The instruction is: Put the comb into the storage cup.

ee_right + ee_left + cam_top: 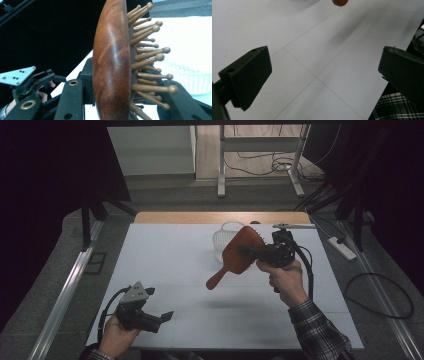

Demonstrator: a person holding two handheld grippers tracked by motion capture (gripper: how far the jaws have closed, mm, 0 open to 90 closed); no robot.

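A wooden paddle hairbrush hangs in the air over the white table's right half, handle pointing down and left. My right gripper is shut on its head. In the right gripper view the brush stands edge-on between the jaws, its wooden pins sticking out to the right. My left gripper rests low near the front left of the table, open and holding nothing. The left gripper view has its fingers wide apart over bare table, with the brush handle tip at the top edge.
A white plastic basket sits at the back of the table behind the brush; in the right gripper view the basket is at the right. A wooden strip runs along the far edge. Cables and a power strip lie on the floor.
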